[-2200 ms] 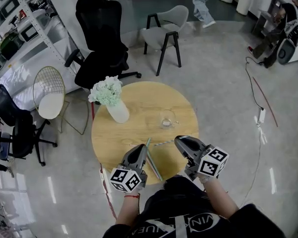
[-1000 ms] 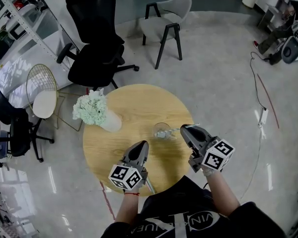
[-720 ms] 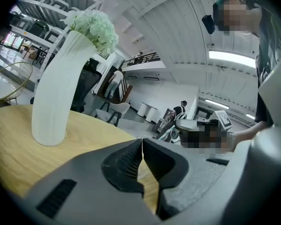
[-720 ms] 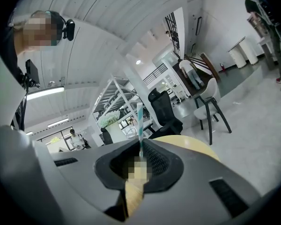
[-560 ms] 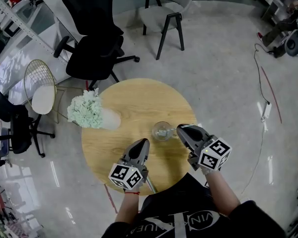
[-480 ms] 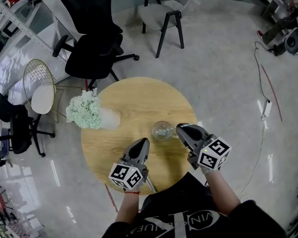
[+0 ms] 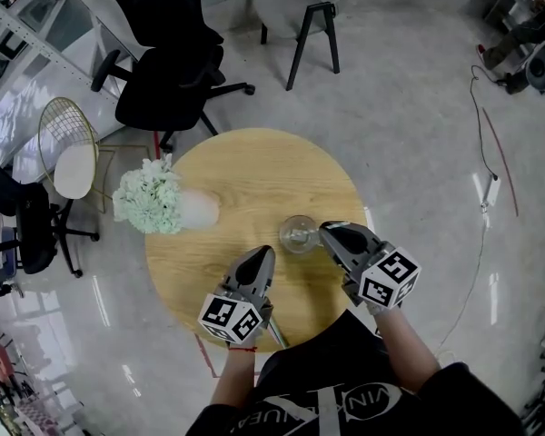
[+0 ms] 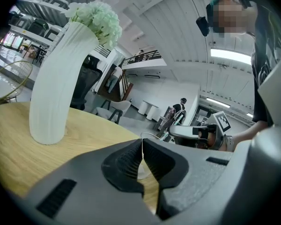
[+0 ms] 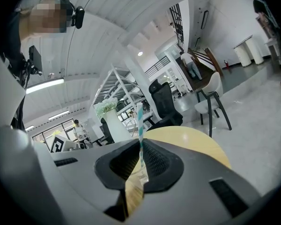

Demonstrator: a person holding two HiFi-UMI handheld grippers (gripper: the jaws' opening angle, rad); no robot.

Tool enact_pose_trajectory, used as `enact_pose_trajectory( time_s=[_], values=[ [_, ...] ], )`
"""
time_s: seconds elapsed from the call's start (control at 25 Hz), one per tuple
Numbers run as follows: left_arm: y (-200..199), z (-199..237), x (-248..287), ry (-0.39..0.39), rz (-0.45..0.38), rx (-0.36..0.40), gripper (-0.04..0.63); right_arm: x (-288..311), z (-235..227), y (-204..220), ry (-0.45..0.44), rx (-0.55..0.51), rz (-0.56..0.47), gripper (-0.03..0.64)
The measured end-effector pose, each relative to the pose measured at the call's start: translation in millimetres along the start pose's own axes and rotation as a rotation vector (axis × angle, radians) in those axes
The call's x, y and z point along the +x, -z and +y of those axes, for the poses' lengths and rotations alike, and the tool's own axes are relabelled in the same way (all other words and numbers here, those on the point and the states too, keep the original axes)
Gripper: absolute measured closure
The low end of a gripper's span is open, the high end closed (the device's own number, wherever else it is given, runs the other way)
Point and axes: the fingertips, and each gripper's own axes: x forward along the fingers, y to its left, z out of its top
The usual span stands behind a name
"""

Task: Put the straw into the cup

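A clear glass cup (image 7: pixel 298 234) stands upright on the round wooden table (image 7: pixel 254 180), right of centre. My right gripper (image 7: pixel 325 232) is right beside the cup's right side, shut on a teal-and-white striped straw (image 9: pixel 140 118) that pokes up from between its jaws. In the head view the straw is hidden by the gripper. My left gripper (image 7: pixel 262 254) hovers over the table's near part, a little left of and nearer than the cup, jaws shut with nothing seen between them. The cup's rim (image 8: pixel 152 136) shows just past the left jaws.
A white ribbed vase of pale green flowers (image 7: pixel 177 209) stands at the table's left side. Another long straw (image 7: pixel 274 330) lies by the near edge under my left gripper. A black office chair (image 7: pixel 168 62), a grey chair (image 7: pixel 300 7) and a wire chair (image 7: pixel 65 157) stand around the table.
My right gripper has moved forward from the table's near edge up to the cup's right side, still holding the straw. The left gripper has stayed about where it was.
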Motion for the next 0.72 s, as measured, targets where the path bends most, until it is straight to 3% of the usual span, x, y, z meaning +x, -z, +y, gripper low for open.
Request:
enact_pose_trajectory(
  time_s=[0.72],
  values=[
    [4.9,2.9,-5.4,-0.01,0.003,-0.022,0.581,7.1,-3.8,9.2,0.009,-0.009,0.009,0.595]
  ],
)
